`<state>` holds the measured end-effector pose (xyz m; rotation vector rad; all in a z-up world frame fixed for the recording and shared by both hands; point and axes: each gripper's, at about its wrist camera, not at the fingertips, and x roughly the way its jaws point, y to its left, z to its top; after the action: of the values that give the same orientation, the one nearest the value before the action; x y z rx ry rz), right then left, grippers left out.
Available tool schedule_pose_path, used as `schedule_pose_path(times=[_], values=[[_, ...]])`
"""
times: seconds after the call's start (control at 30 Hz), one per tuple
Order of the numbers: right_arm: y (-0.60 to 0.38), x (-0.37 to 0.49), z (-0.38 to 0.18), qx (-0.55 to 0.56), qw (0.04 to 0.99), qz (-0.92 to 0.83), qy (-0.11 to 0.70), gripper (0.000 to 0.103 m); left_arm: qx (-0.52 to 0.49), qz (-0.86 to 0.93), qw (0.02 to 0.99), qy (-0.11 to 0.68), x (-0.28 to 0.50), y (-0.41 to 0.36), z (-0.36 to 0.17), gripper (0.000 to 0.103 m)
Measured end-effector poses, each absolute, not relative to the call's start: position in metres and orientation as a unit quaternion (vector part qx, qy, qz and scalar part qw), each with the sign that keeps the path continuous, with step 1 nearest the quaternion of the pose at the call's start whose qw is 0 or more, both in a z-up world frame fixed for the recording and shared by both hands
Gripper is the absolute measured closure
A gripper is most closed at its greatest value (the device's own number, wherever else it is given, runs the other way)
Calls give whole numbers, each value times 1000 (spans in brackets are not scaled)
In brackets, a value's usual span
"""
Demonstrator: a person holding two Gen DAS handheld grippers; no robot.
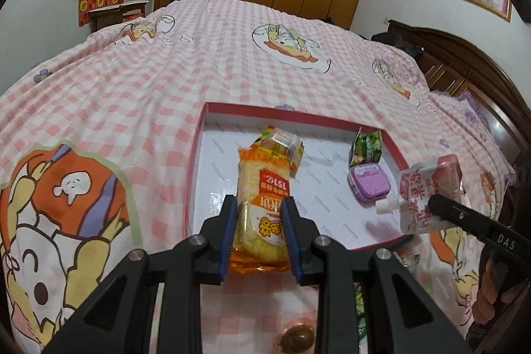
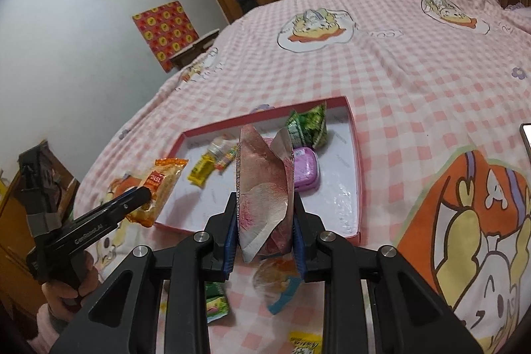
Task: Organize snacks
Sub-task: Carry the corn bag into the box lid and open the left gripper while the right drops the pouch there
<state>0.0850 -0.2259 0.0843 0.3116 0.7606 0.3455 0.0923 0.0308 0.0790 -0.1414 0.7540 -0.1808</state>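
likely snag: left gripper (image 1: 259, 231) clamped on the rice-cracker pack (image 1: 262, 188), right gripper (image 2: 265, 218) on the pink pouch (image 2: 264, 175), colliding over the box (image 1: 195, 155) at lower centre.

bed (image 1: 186, 62) under pink checked cartoon cover. on it: my shallow red-rimmed box (image 1: 292, 110), below my claws loose snacks: a round brown sweet (image 1: 297, 339), green packet (image 2: 216, 304), blue-orange packet (image 2: 277, 282); phone (image 2: 526, 138) at right edge.
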Motion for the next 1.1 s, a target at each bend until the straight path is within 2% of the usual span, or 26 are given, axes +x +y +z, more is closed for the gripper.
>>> schedule_pose_path(times=[0.33, 0.4, 1.1], values=[[-226, 100, 73, 177, 895, 175, 372, 74, -51, -78, 922, 375, 110, 23, 66, 75], [-224, 105, 68, 177, 892, 170, 379, 74, -51, -76, 920, 382, 114, 22, 61, 80], [-226, 134, 55, 199, 889, 165, 378, 74, -24, -67, 924, 375, 140, 7, 58, 77]])
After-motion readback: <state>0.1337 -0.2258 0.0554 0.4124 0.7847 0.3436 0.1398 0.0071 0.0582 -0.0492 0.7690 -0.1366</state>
